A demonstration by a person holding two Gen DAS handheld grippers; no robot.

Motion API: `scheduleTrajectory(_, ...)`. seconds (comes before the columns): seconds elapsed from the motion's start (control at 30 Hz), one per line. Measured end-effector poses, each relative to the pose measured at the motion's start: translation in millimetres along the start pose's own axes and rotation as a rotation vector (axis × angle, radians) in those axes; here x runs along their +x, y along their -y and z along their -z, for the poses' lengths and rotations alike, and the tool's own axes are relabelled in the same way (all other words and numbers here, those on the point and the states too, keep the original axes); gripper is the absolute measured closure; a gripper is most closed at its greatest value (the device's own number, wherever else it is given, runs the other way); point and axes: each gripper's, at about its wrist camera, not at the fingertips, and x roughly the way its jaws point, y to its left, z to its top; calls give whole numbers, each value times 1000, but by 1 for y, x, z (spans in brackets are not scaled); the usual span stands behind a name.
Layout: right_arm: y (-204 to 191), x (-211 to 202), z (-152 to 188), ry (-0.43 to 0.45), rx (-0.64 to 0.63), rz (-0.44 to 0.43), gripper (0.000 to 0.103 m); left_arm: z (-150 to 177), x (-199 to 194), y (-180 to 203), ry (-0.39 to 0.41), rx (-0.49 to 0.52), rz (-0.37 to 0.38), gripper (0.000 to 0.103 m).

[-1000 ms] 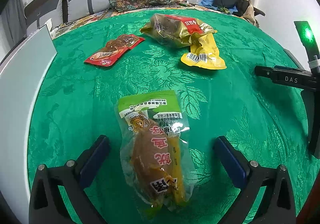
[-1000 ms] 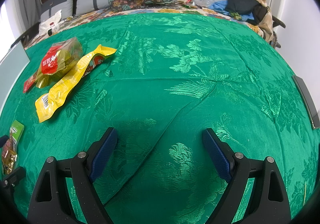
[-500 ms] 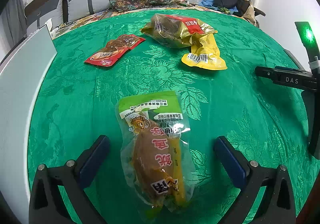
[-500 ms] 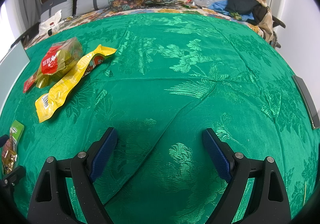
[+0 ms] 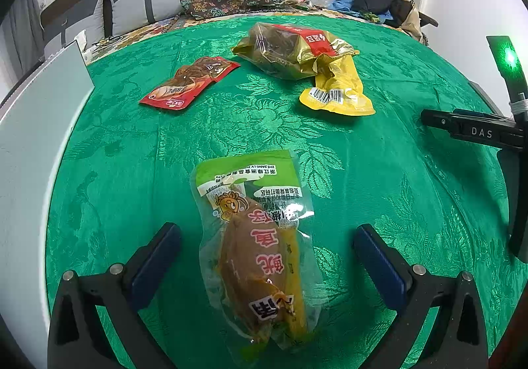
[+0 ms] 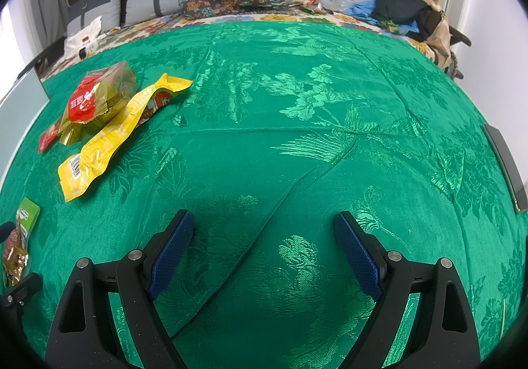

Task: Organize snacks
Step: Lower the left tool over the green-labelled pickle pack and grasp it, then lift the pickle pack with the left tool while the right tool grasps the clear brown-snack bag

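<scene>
A clear-and-green snack packet (image 5: 260, 247) lies flat on the green tablecloth (image 5: 396, 177), between the wide-open fingers of my left gripper (image 5: 267, 247); neither finger touches it. Farther off lie a red flat packet (image 5: 189, 82), a gold-and-red bag (image 5: 290, 49) and a yellow packet (image 5: 340, 88) partly under that bag. My right gripper (image 6: 264, 237) is open and empty over bare cloth; the gold-and-red bag (image 6: 99, 95), the yellow packet (image 6: 115, 135) and the green packet (image 6: 19, 237) show at its left.
A white flat panel (image 5: 29, 151) stands along the table's left edge. A dark slim object (image 6: 505, 164) lies at the right edge. The right gripper's body (image 5: 478, 131) shows at the left view's right. A sofa with clothes (image 6: 406, 6) stands behind.
</scene>
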Motion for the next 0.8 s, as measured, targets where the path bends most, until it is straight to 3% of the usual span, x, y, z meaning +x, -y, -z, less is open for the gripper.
scheduleTrajectory(0.13, 0, 0, 0, 0, 0, 0, 13, -11, 4, -6, -119, 48, 47, 0)
scheduleTrajectory(0.27, 0, 0, 0, 0, 0, 0, 13, -25, 7, -19, -215, -8, 72, 2)
scheduleTrajectory(0.33, 0, 0, 0, 0, 0, 0, 13, -28, 10, -16, -247, 24, 31, 10)
scheduleTrajectory(0.37, 0, 0, 0, 1, 1, 2, 13, -27, 9, -12, -250, 50, 10, 16)
scheduleTrajectory(0.4, 0, 0, 0, 1, 1, 2, 13, -27, 6, -8, -234, 61, 31, 31)
scheduleTrajectory(0.5, 0, 0, 0, 1, 1, 2, 13, -27, -2, 0, -215, 62, 13, 58)
scheduleTrajectory(0.8, 0, 0, 0, 1, 1, 3, 13, -2, -33, -14, -147, -79, 49, 63)
